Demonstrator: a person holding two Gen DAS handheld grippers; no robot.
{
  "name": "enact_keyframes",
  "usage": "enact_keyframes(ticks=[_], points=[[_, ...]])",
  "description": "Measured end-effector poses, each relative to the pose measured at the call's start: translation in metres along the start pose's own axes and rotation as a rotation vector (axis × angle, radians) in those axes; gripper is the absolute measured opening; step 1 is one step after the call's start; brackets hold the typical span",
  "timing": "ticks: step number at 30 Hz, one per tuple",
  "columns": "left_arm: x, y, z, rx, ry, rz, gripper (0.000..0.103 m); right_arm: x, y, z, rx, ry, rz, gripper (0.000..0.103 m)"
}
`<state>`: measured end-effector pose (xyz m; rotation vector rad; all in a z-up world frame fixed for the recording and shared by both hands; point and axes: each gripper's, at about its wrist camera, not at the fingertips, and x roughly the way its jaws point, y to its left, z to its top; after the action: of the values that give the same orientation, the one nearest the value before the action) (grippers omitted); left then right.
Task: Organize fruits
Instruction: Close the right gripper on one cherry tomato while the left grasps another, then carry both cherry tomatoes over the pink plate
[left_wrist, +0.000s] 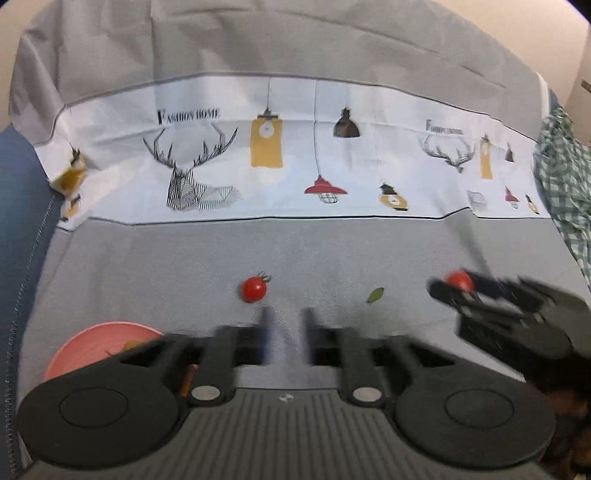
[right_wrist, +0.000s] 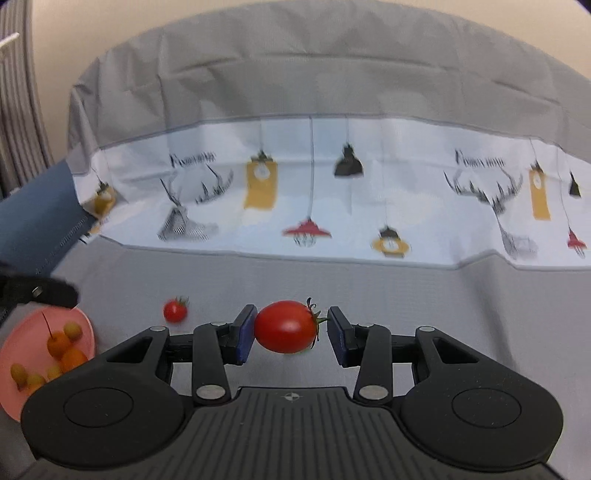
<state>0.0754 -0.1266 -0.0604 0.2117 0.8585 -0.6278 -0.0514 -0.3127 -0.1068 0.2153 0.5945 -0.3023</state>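
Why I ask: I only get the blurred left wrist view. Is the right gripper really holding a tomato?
Observer: Yes. The right gripper holds a tomato between its pads, stem end toward one pad.
Operator: And what's on the pink plate? Mine hides it.
Observer: Small orange and yellow fruits lie on the plate, one with a long stalk.
Operator: Any red ones there?
Observer: None; the other tomato lies on the cloth beside it.

Red cherry tomato (right_wrist: 286, 326) held sideways off the cloth, second tomato (right_wrist: 175, 310) lying loose

A home, by the lamp-and-deer printed cloth (left_wrist: 295, 155), checked fabric (left_wrist: 565, 177) and ribbed radiator (right_wrist: 18, 110)
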Motion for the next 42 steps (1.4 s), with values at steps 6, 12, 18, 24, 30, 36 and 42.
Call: enact_keyframes(ticks=[6,12,18,24,30,36,42], points=[[0.084,0.009,0.011,-0.006,0.083,0.047,0.068,0.021,-0.025,-0.023,0.065,0.059,-0.055,0.043],[0.147,0.011,0.022,0.012,0.146,0.026,0.068,0.05,-0.047,-0.041,0.125,0.102,-0.084,0.043],[0.183,0.003,0.02,0.056,0.217,0.041,0.033,0.068,-0.048,-0.05,0.138,0.127,-0.064,0.043],[0.169,-0.011,0.016,0.097,0.197,0.099,0.032,0.064,-0.043,-0.046,0.132,0.112,-0.045,0.043],[0.12,-0.025,0.016,0.097,0.148,0.14,0.032,0.038,-0.035,-0.034,0.145,0.077,-0.023,0.043],[0.045,-0.03,0.008,0.081,0.105,0.187,0.032,-0.015,-0.015,-0.022,0.152,0.026,0.017,0.043],[-0.044,-0.016,-0.024,0.042,0.096,0.234,0.032,-0.089,0.021,-0.024,0.131,-0.016,0.102,0.043]])
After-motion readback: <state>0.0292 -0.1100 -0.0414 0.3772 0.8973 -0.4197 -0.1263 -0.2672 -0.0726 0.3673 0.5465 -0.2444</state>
